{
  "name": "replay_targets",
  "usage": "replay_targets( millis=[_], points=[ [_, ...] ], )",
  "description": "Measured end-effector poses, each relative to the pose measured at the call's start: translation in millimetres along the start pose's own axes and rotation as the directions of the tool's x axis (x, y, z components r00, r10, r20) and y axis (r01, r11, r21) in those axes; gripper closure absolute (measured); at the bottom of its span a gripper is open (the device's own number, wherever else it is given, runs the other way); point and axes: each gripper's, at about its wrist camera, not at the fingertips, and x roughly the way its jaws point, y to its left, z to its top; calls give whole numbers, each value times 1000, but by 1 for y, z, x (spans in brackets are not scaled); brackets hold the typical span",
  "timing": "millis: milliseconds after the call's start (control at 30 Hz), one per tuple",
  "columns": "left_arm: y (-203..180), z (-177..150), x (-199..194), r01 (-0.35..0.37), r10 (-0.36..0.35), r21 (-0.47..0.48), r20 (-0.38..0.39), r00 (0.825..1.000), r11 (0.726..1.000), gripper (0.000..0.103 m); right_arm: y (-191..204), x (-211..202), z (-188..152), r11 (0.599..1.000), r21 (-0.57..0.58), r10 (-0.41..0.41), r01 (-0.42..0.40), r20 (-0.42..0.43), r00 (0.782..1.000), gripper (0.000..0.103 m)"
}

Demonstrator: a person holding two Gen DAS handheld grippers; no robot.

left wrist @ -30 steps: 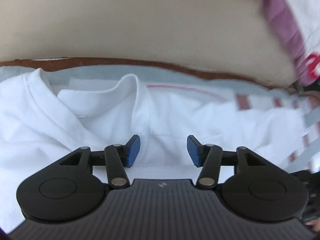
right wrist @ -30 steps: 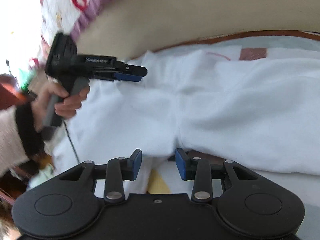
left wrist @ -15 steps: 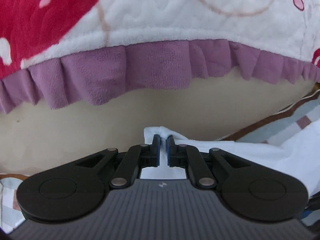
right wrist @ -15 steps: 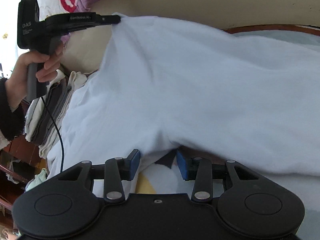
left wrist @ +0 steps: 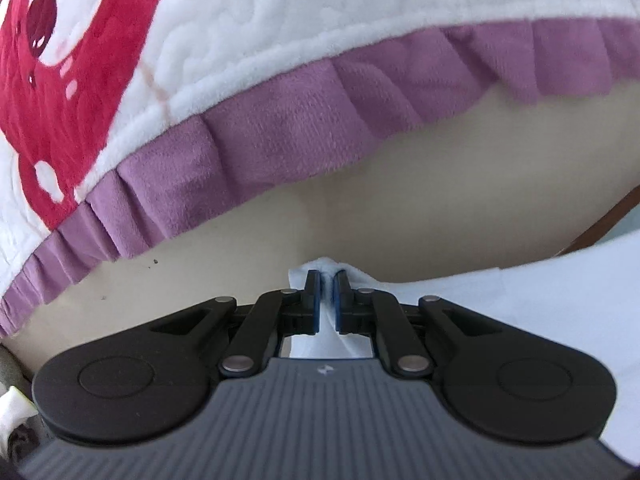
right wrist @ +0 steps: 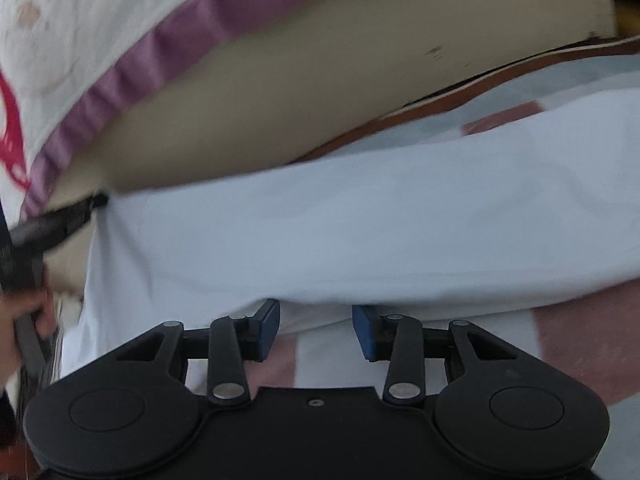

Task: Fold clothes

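**Soft white shirt, one corner pinched and lifted**

The biggest thing is the white garment [right wrist: 360, 240]. It looks like a shirt, but its whole shape does not show. It is the landmark here. It lies spread over a bed sheet [right wrist: 580, 336] with pale and reddish-brown blocks. Behind the white garment stands a beige padded board [right wrist: 300, 100]. Above that hangs a fluffy blanket [left wrist: 280, 60] with a purple frill and a red cartoon print.

The cloth looks thin, light and very soft. It sags and bends wherever nothing holds it. It will not break. It will droop and bunch up if it is held at only one spot, so I think two holds at edges or corners will work best.

At the far left corner of the white garment, the left gripper [left wrist: 327, 294] is pressed together and pinches a small bunch of cloth. That corner is lifted up in front of the beige board. In the right wrist view this gripper [right wrist: 96, 202] shows as a dark bar at the corner, held by a hand [right wrist: 24, 312].

At the near edge of the white garment, the right gripper [right wrist: 316, 330] has its jaws spread. The hem lies just above them. They hold nothing yet. The near hem would be a good second place to grab.
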Motion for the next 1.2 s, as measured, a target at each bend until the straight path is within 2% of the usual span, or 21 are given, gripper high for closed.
replay_targets(
  millis=[133, 233, 300, 433, 567, 600, 633, 667, 700, 800, 867, 900, 967, 1033, 1067, 1100, 1133, 1167, 1200],
  points=[
    [-7, -3, 12, -49, 50, 37, -18, 999, 998, 96, -7, 5, -1, 994, 69, 88, -86, -24, 996, 53],
    [-10, -7, 27, -81, 84, 70, -52, 995, 994, 96, 3, 13, -5, 976, 65, 214, -208, -96, 972, 53],
    [-9, -10, 36, -75, 80, 61, -83, 993, 995, 96, 17, 24, -10, 968, 7, 248, -251, -175, 953, 53],
    [-9, -12, 44, -45, 50, 47, -101, 994, 998, 96, 55, 35, -33, 933, -185, 240, -308, -316, 918, 53],
    [-8, -9, 49, -26, 30, 36, -109, 994, 999, 96, 75, 48, -47, 908, -251, 250, -334, -315, 916, 51],
    [-7, -8, 51, -23, 26, 24, -115, 993, 999, 96, 78, 49, -50, 902, -274, 249, -334, -301, 921, 60],
    [-5, -7, 52, -21, 22, 11, -120, 993, 1000, 96, 81, 50, -53, 894, -300, 247, -332, -288, 925, 95],
    [-4, -6, 54, -19, 19, 0, -125, 992, 1000, 96, 85, 46, -57, 884, -353, 205, -307, -297, 933, 97],
    [-4, -5, 56, -19, 19, -5, -130, 991, 1000, 95, 89, 41, -62, 869, -408, 157, -279, -306, 939, 97],
    [-7, -7, 61, -3, 5, 16, -141, 990, 1000, 95, 81, 13, -50, 867, -437, 100, -238, -314, 944, 97],
    [-18, -10, 64, -1, 12, 78, -150, 989, 997, 94, 67, 9, -43, 881, -402, 107, -248, -342, 934, 98],
    [-23, -11, 67, -5, 21, 99, -162, 987, 995, 90, 63, 12, -44, 887, -401, 78, -229, -359, 930, 98],
    [-32, -12, 72, -15, 40, 138, -186, 982, 990, 88, 59, 9, -44, 884, -397, 79, -245, -390, 917, 98],
    [-30, -9, 77, -15, 44, 125, -232, 972, 992, 86, 50, 2, -39, 896, -368, 82, -249, -414, 907, 94],
    [-28, -8, 77, -16, 44, 117, -244, 969, 993, 81, 40, -7, -33, 909, -352, 76, -223, -386, 919, 91],
    [-24, -6, 76, -16, 43, 108, -254, 966, 994, 70, 28, -14, -24, 933, -315, 55, -173, -348, 936, 82],
    [-18, -3, 72, -9, 31, 86, -256, 966, 996, 65, 16, -21, -15, 955, -273, 31, -120, -310, 950, 67],
    [-10, -1, 65, 17, -6, 43, -253, 967, 999, 55, -4, -33, -6, 980, -192, 8, -58, -253, 967, 64],
    [-3, 1, 58, 45, -44, -1, -249, 968, 999, 51, -26, -47, 3, 995, -100, -21, 2, -195, 981, 63]
  ],
)
